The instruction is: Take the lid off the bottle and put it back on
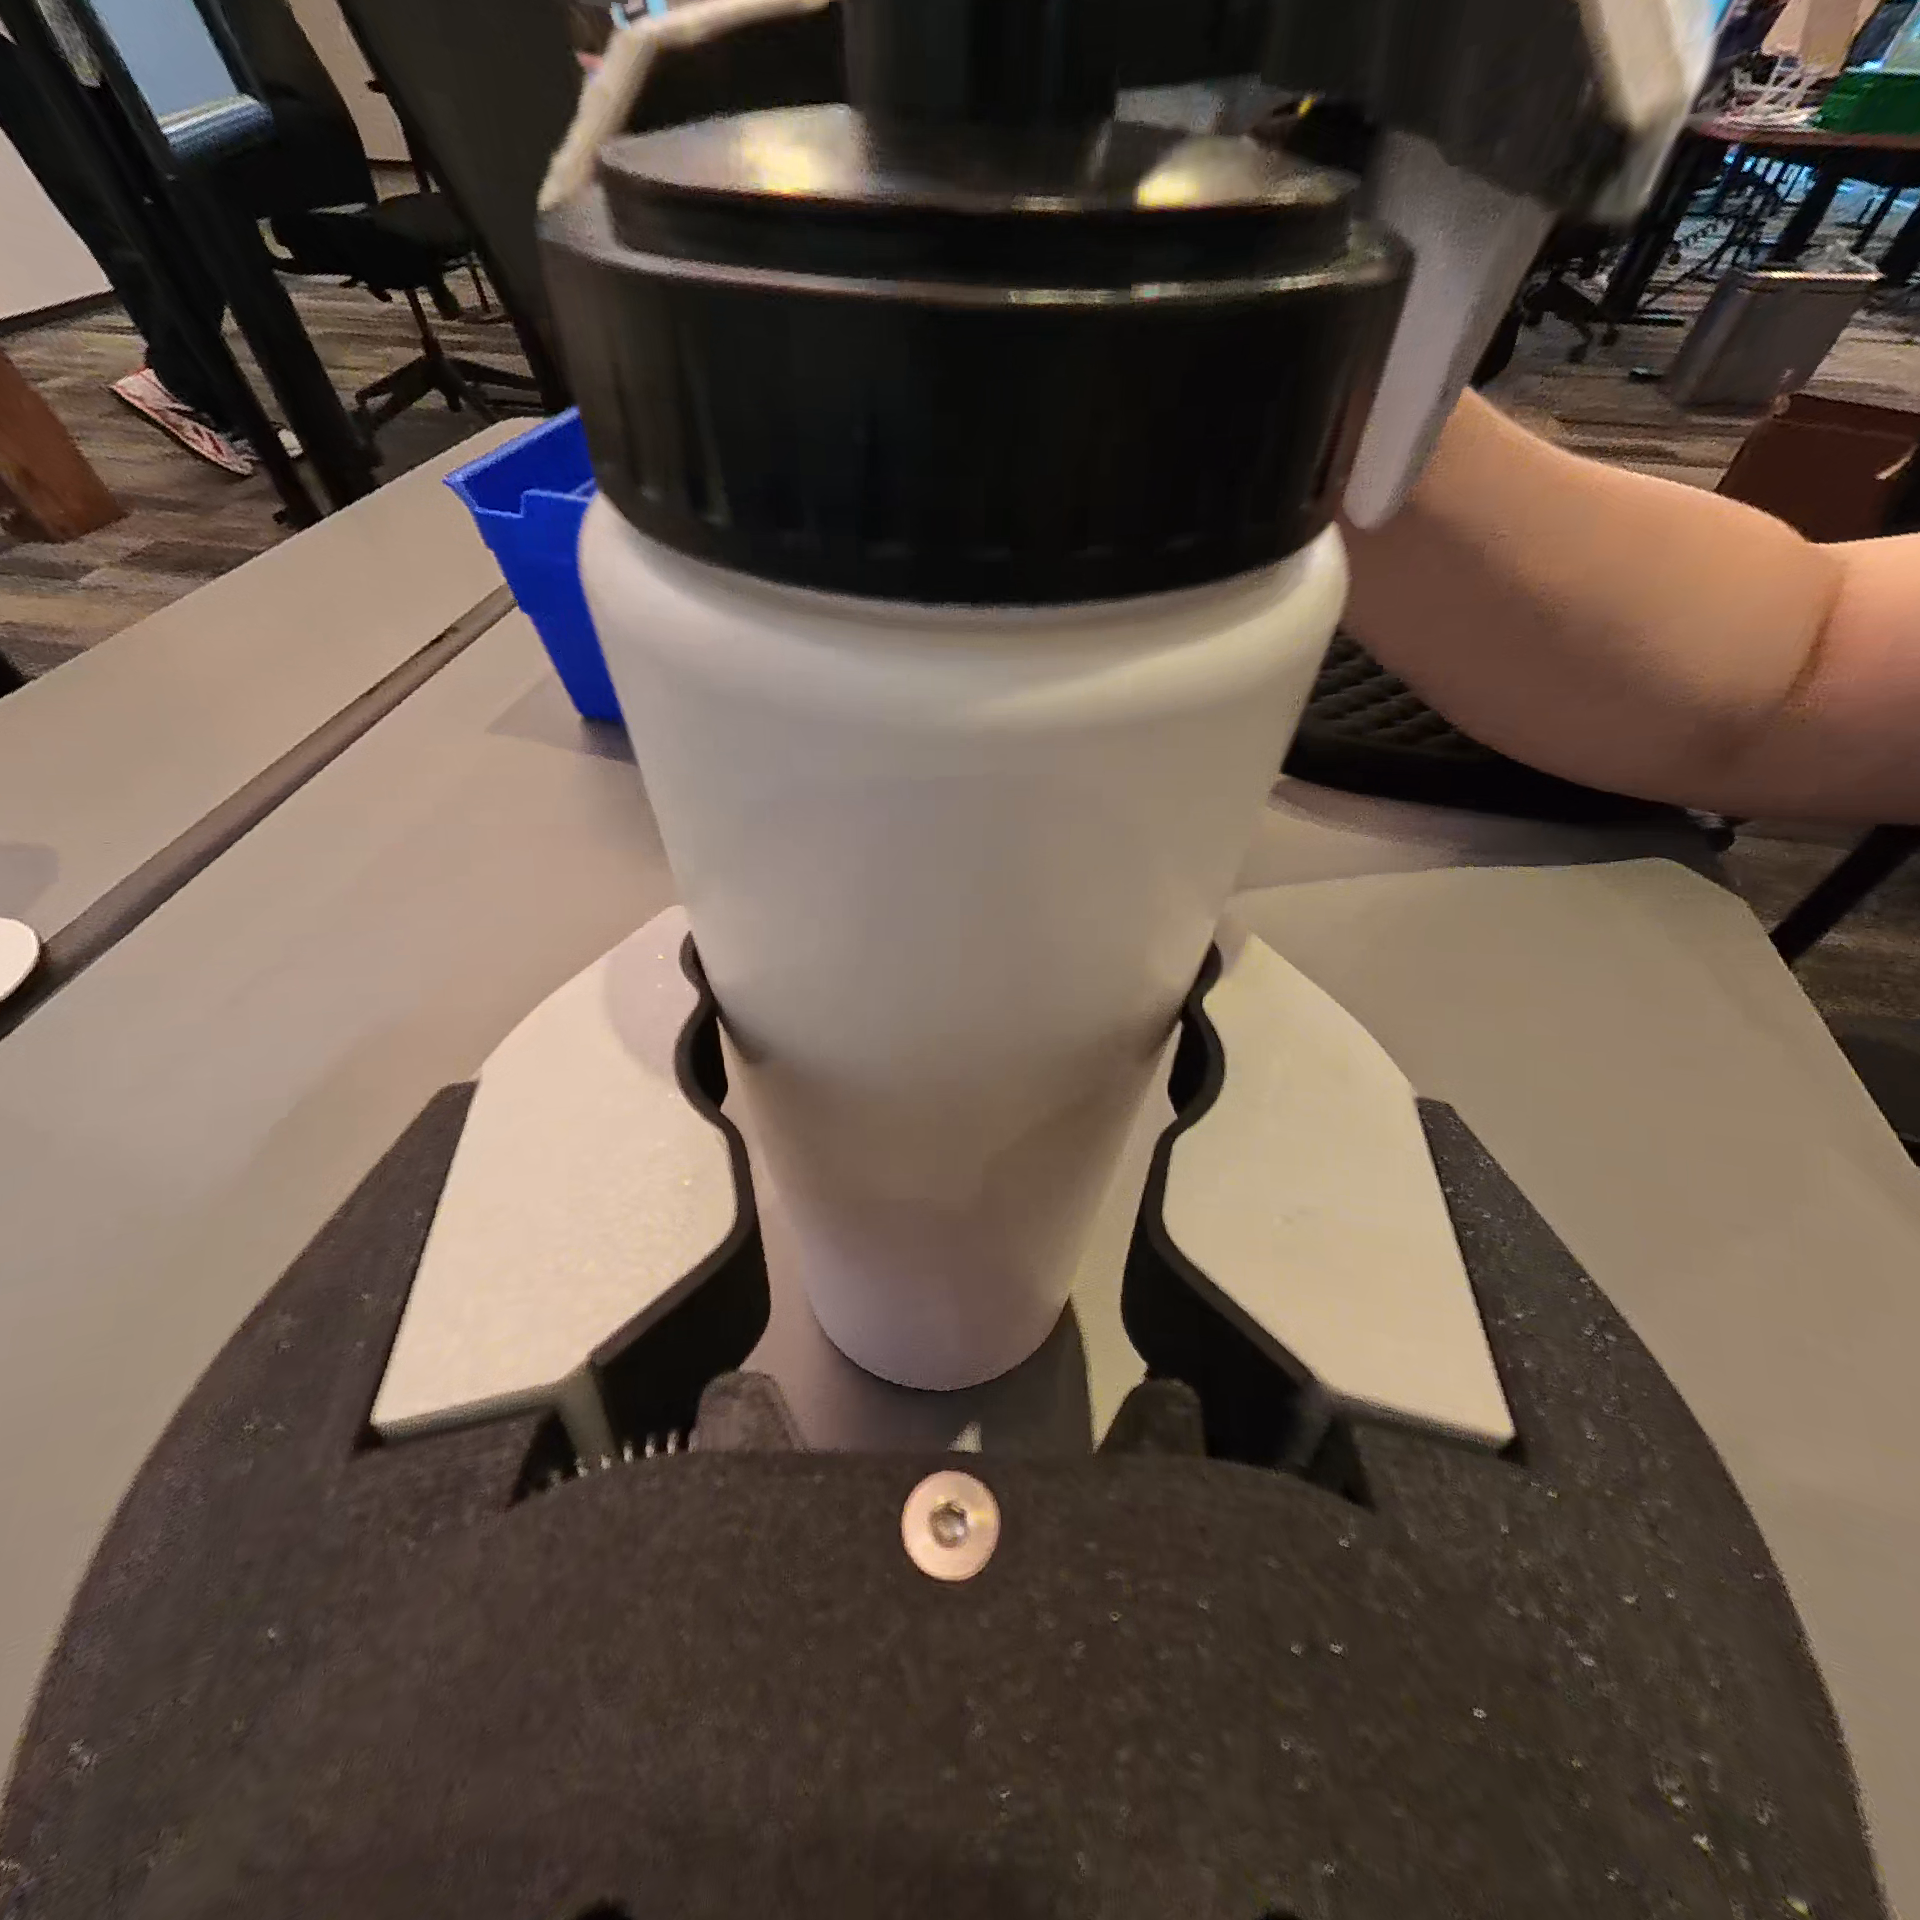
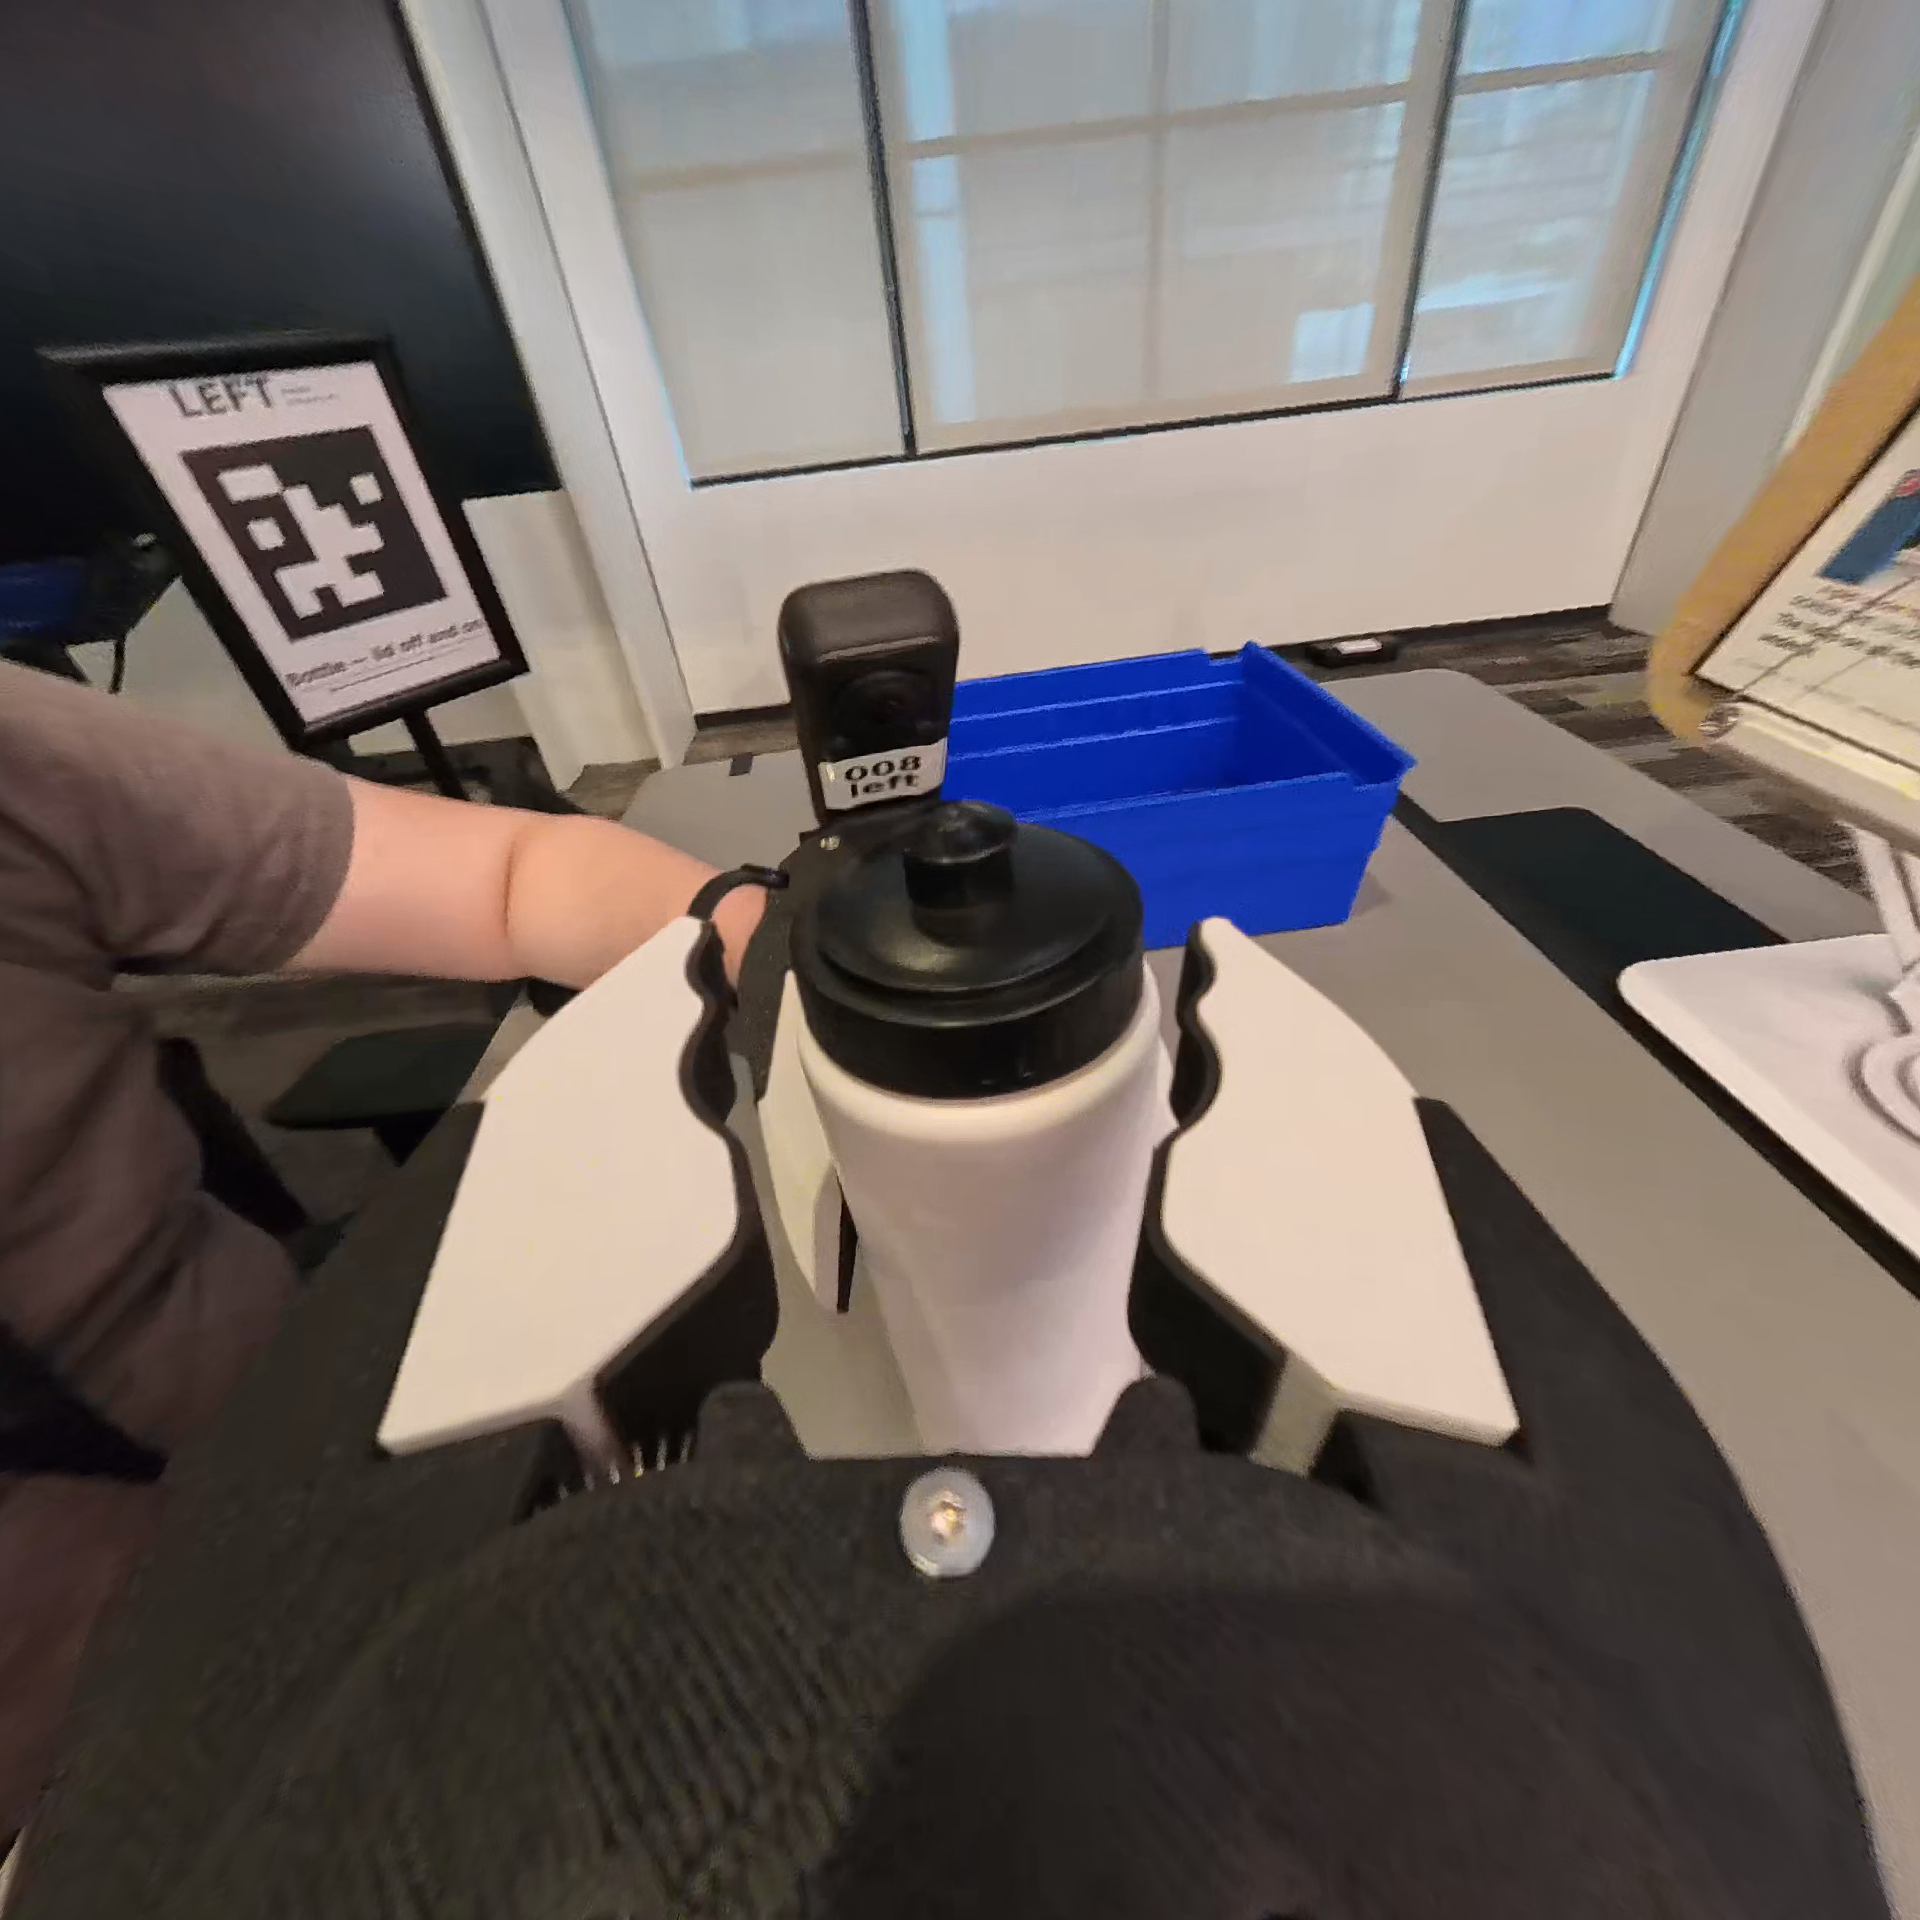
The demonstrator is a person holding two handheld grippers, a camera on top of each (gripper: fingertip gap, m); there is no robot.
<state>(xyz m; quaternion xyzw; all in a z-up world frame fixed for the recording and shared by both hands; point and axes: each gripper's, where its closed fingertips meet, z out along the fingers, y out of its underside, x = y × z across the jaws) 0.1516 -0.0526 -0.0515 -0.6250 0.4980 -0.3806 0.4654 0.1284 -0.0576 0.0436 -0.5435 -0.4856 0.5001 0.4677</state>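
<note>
**Lid on, right jaws poised around it**

Your left gripper (image 1: 951, 1132) has its jaws clamped on the lower body of the white sports bottle (image 1: 966, 831), holding it upright on the grey bench (image 1: 260, 987). Your right gripper (image 2: 951, 1049) has its jaws spread apart, one on each side of the black screw lid (image 2: 971, 977); neither pad visibly touches it.

The lid sits square on the bottle's neck, its pull spout closed, with no gap showing at the collar. Judging by that, either the unscrewing has not begun or the lid is already back on; the views cannot settle which. If it has not begun, you have closing, twisting off and refitting all ahead.

Behind the bottle a blue plastic bin (image 2: 1174, 800) stands on the bench, well apart.
</note>
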